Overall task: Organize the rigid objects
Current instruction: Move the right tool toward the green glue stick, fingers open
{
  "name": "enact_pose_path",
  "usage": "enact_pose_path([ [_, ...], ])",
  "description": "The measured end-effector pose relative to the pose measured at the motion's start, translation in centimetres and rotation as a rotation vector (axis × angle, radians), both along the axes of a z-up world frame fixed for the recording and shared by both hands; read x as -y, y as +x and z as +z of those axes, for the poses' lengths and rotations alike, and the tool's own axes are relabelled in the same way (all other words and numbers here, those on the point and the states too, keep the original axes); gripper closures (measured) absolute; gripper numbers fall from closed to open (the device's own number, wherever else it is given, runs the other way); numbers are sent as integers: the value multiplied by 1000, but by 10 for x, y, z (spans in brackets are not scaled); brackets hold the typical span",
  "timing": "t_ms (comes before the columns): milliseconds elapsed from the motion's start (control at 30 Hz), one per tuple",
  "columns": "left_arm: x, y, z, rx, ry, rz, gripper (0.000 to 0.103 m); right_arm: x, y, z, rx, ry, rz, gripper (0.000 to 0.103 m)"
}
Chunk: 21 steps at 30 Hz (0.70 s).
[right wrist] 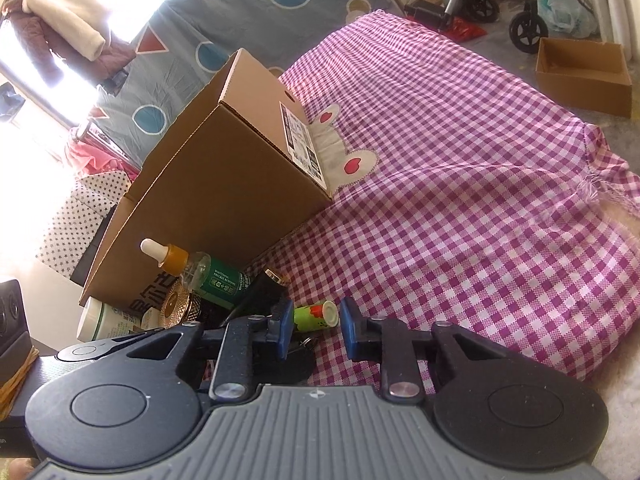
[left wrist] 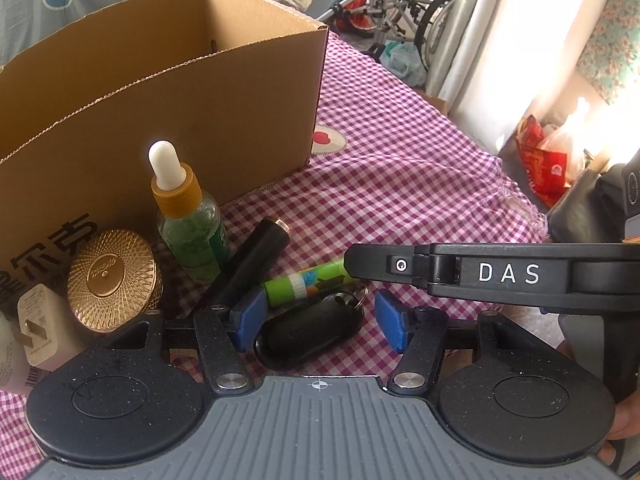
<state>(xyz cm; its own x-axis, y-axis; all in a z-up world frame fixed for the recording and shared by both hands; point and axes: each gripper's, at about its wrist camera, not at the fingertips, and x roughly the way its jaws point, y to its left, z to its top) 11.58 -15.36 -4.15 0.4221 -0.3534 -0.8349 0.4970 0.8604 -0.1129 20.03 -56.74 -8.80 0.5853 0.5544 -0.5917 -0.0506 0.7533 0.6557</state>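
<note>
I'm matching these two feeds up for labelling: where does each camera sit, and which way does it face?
Left wrist: on the left tongs, looking down at a black oval key fob; the right tongs' arm crosses, fingers show at the edge.
Right wrist: on the right tongs, facing a green lip-balm tube.
Shared: brown cardboard box, white-capped dropper bottle.

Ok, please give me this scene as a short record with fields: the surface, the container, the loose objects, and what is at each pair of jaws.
surface: purple checked cloth
container: open cardboard box, standing on the cloth
in front of the box: dropper bottle upright; gold round case; black cylinder lying down
left gripper: jaws open, black key fob between them
right gripper: green tube between its jaws; grip cannot be told
</note>
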Motion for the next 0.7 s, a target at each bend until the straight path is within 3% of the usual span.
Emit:
enact_pose_path([
  [400,12,9,-3,-16,-42,-5,43,9,14,1,6,-29,-23,78],
  [700,34,12,-4,26,-54,-57,40,32,4,-1,-15,-9,-63,78],
])
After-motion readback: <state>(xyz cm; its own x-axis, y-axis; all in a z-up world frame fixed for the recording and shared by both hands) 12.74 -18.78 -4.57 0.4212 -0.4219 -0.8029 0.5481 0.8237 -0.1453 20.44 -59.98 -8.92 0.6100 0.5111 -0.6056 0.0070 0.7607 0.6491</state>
